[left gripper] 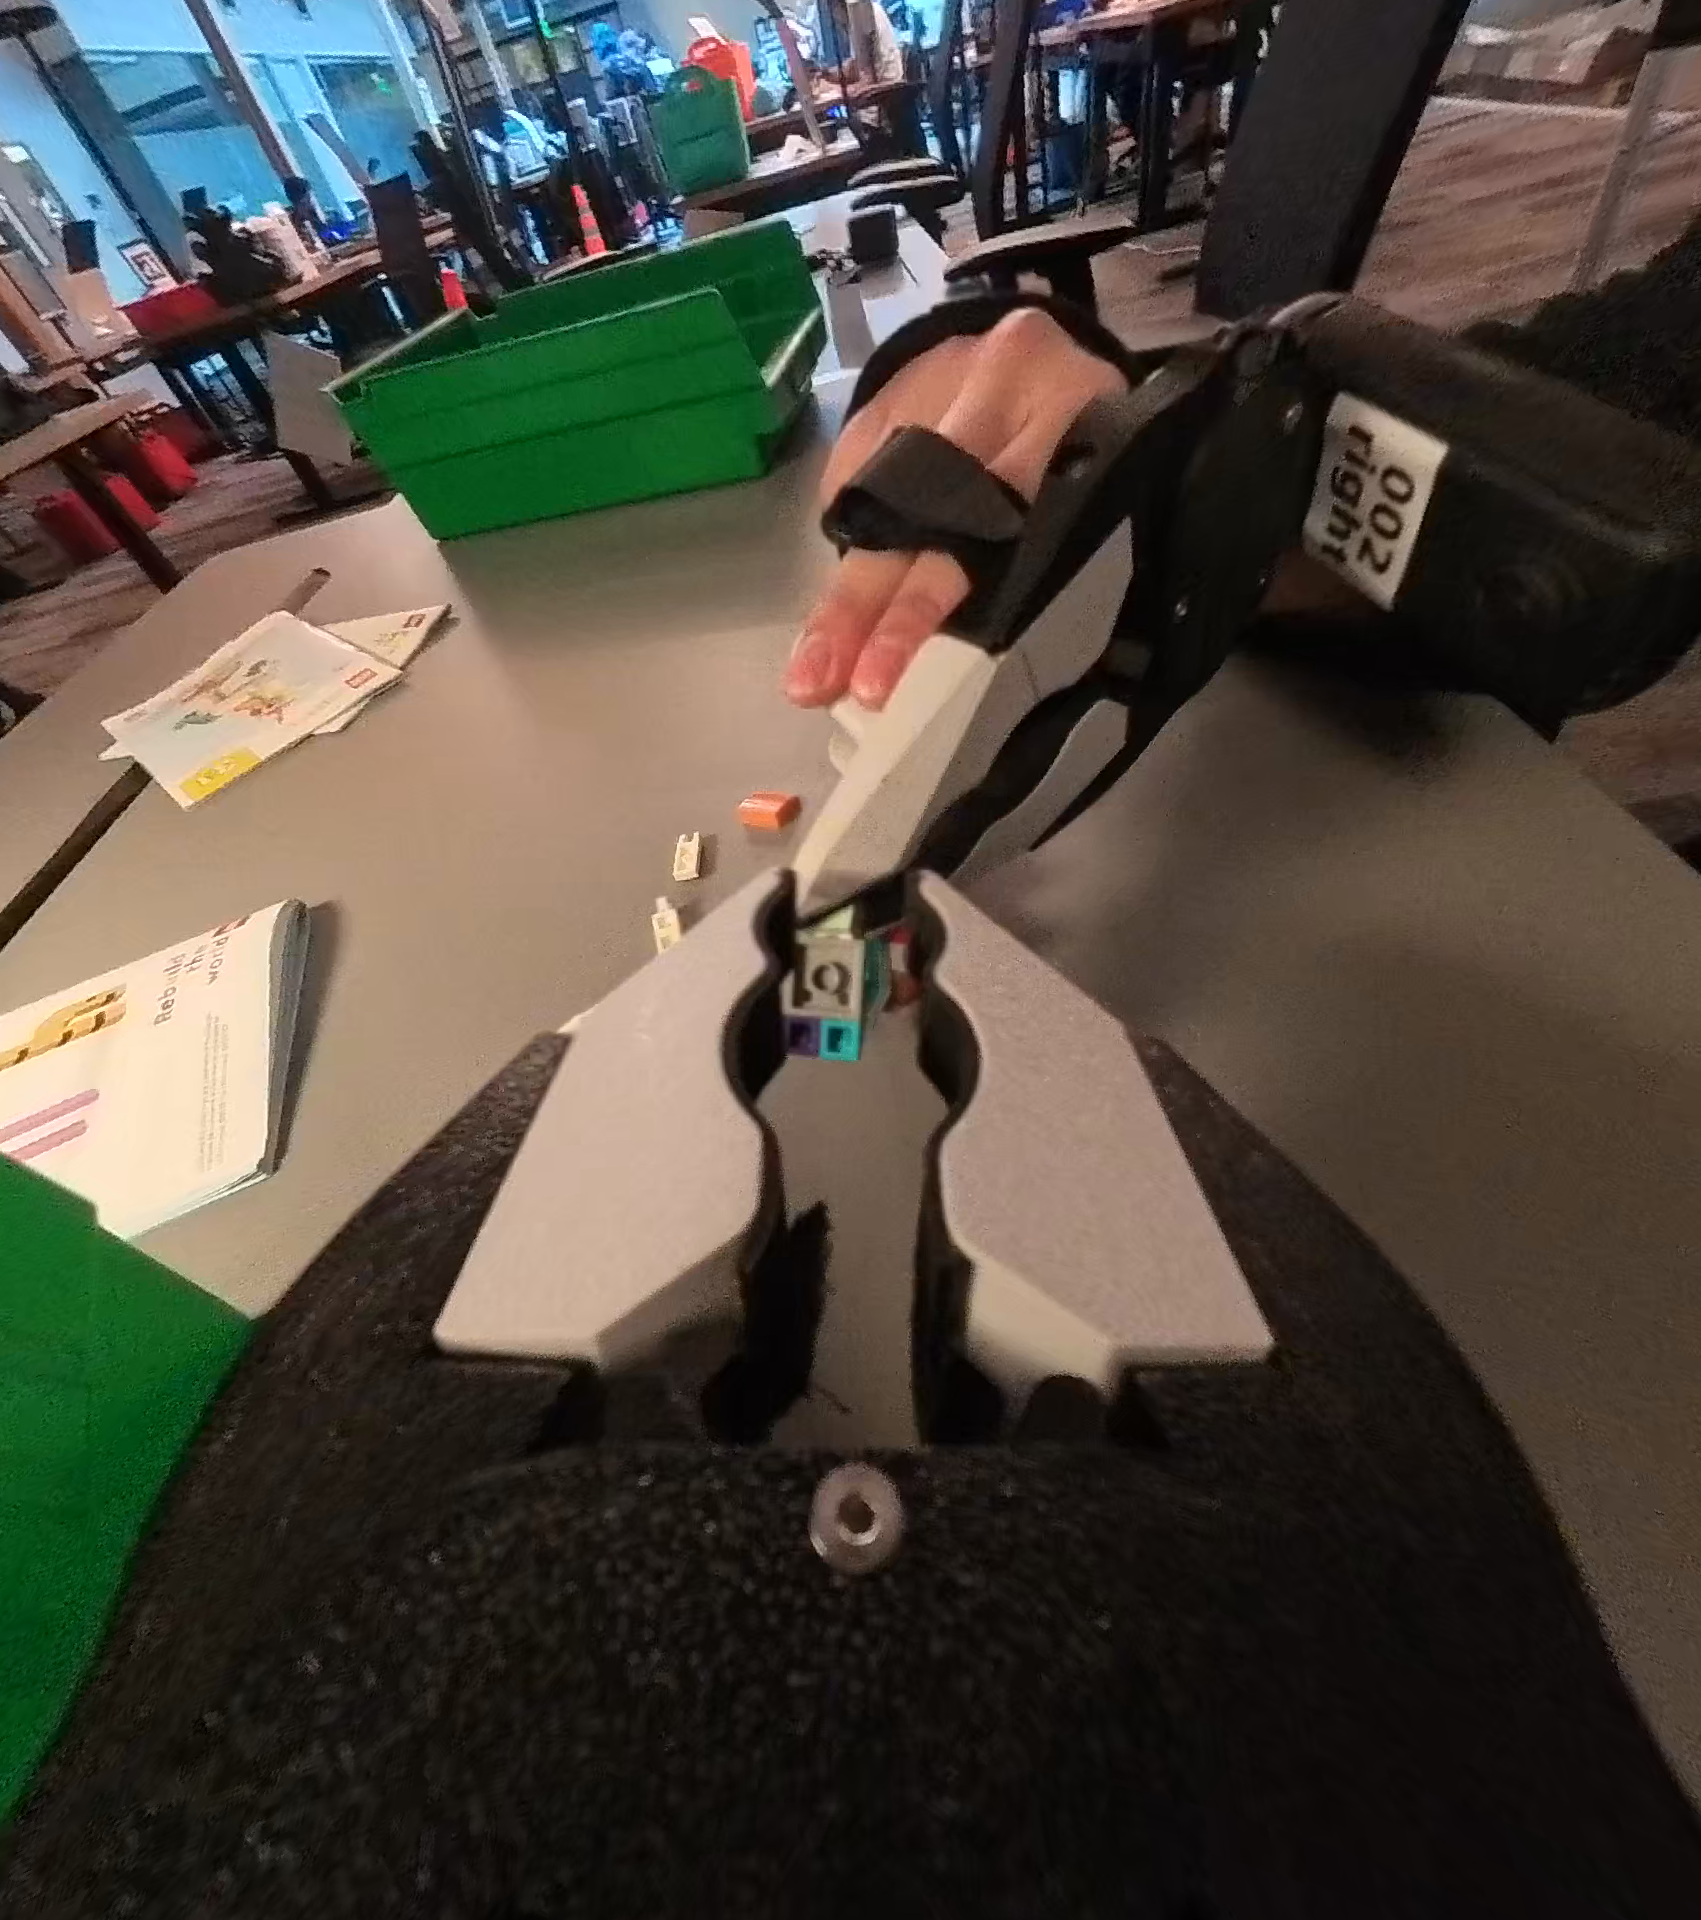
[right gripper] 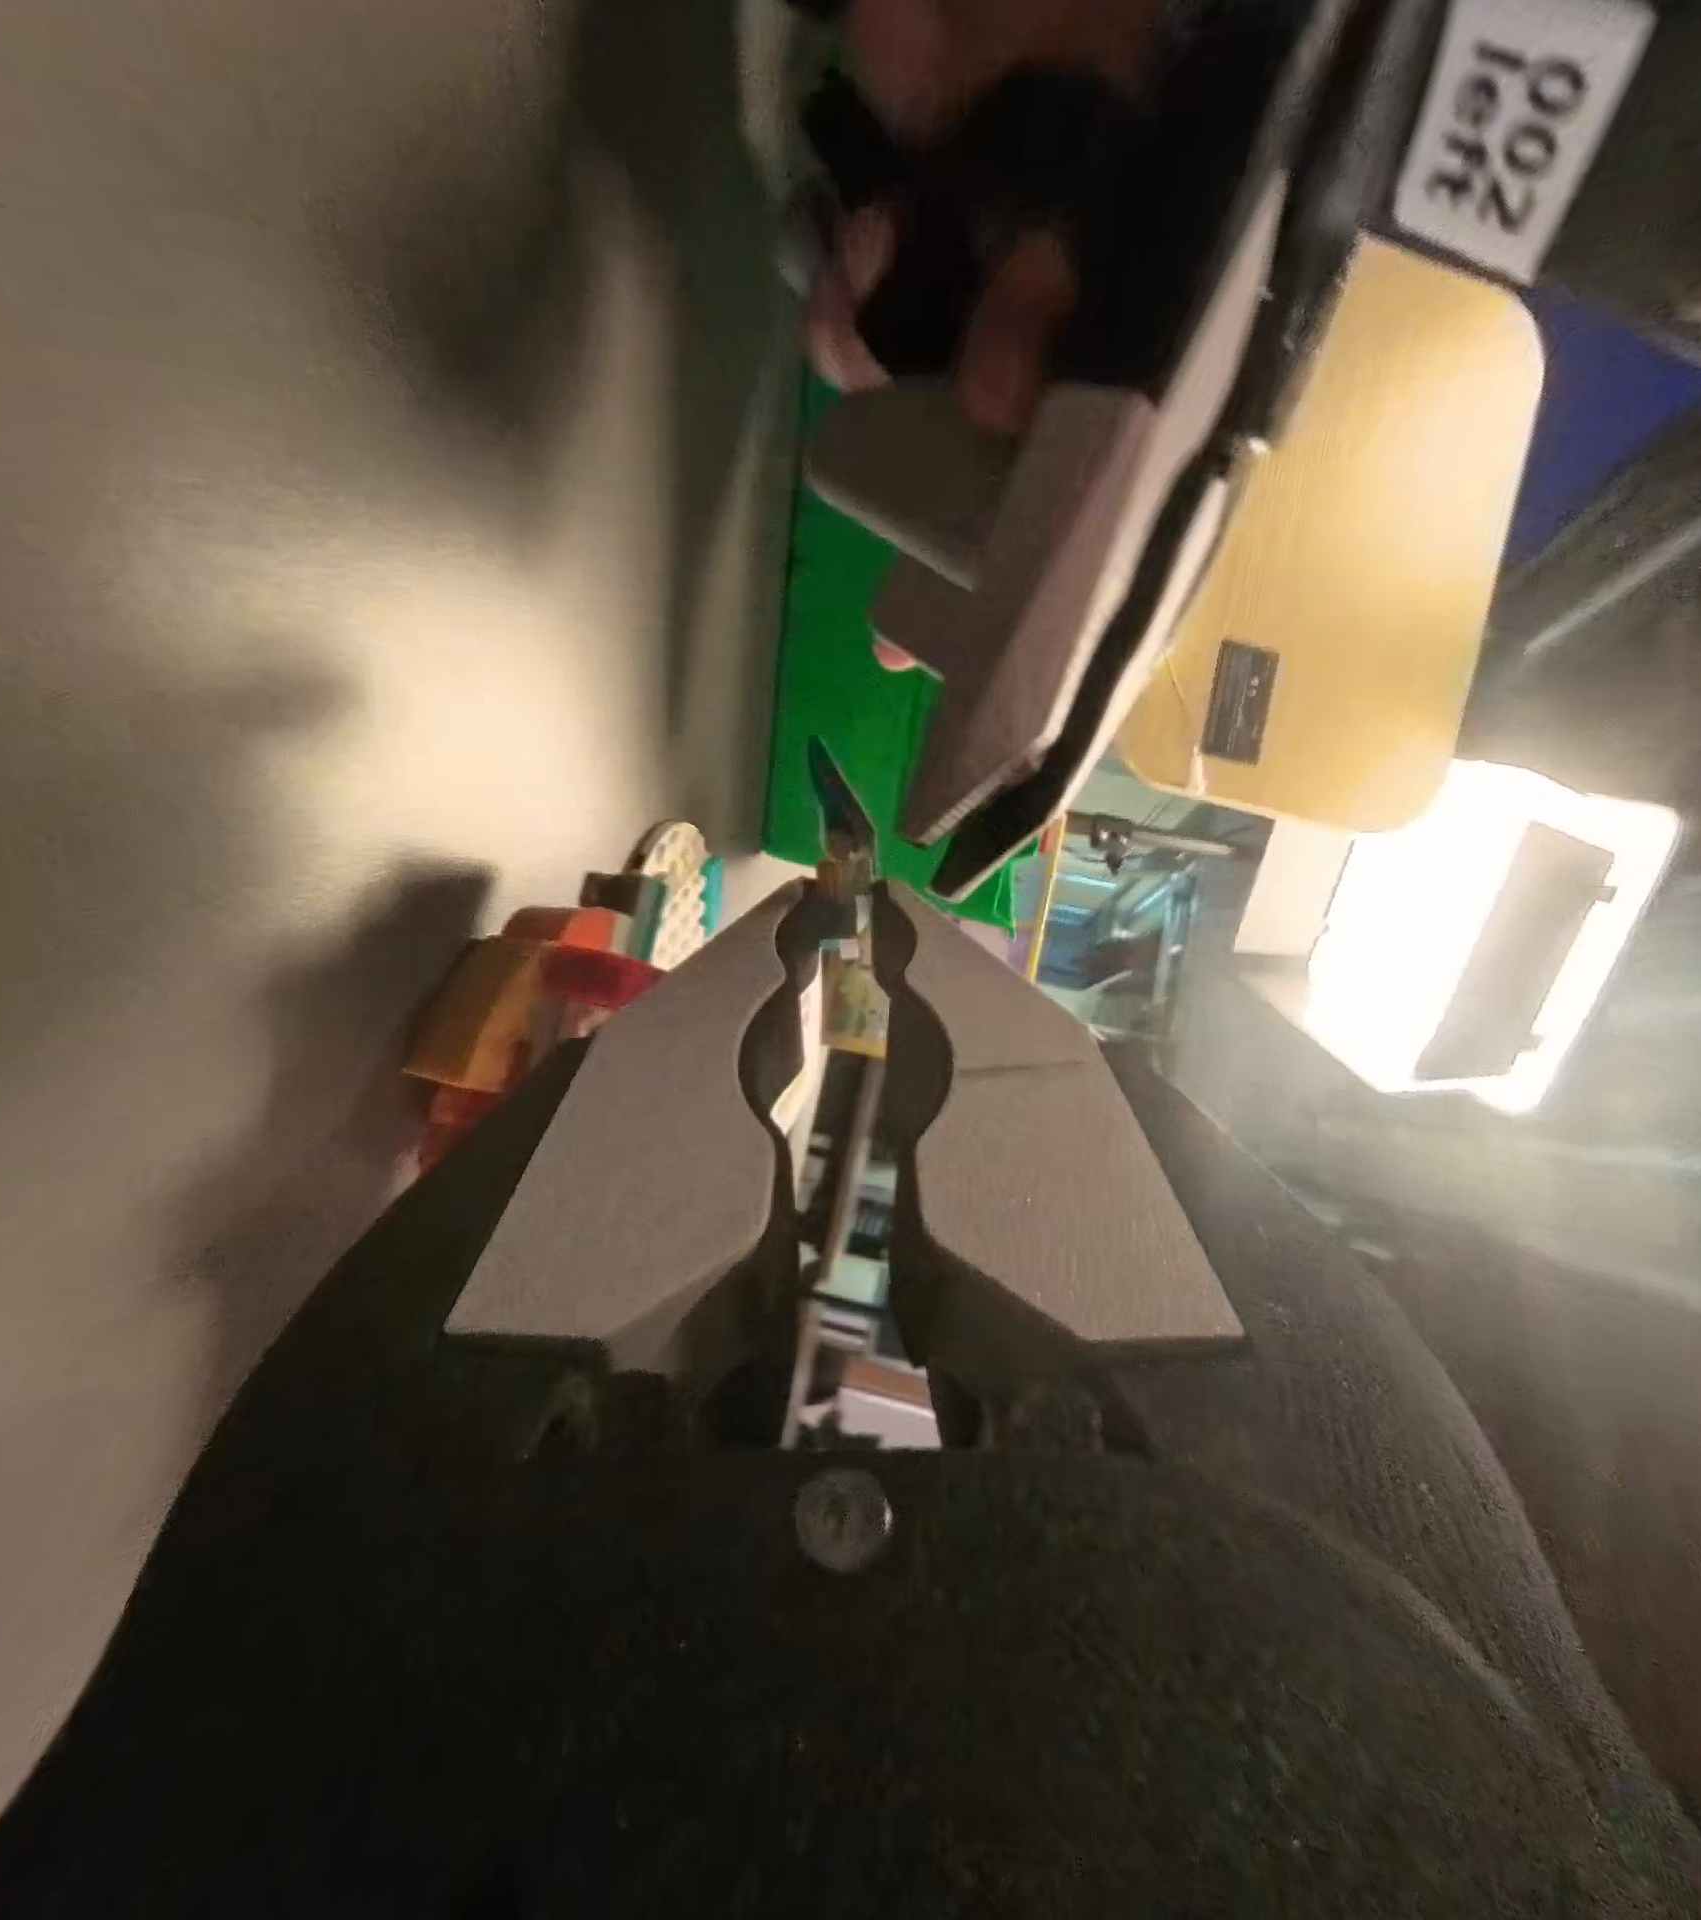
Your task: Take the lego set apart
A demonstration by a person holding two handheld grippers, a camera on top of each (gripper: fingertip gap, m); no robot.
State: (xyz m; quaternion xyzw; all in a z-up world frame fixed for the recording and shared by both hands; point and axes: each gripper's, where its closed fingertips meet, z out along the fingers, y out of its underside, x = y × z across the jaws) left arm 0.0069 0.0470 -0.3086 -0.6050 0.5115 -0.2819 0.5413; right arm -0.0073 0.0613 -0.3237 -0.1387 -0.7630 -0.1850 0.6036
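Observation:
My left gripper point(left gripper: 851, 930) is shut on a small lego assembly point(left gripper: 825, 997) of grey, teal and purple bricks, held just above the grey table point(left gripper: 1345, 1039). My right gripper point(left gripper: 851, 883) reaches in from the upper right, and its tips meet the top of the assembly. In the right wrist view, my right gripper point(right gripper: 843, 891) is shut on a small part of the lego assembly point(right gripper: 851, 997). The left gripper point(right gripper: 960, 836) comes in from above, right beside it.
An orange piece point(left gripper: 769, 809) and two small cream pieces point(left gripper: 688, 857) lie on the table beyond the grippers. Booklets point(left gripper: 150, 1060) and leaflets point(left gripper: 254, 696) lie to the left. Green bins stand at the back point(left gripper: 576, 416) and near left point(left gripper: 15, 1403). Orange and red bricks point(right gripper: 513, 997) lie nearby. Left and right tips are no more than a few centimetres apart.

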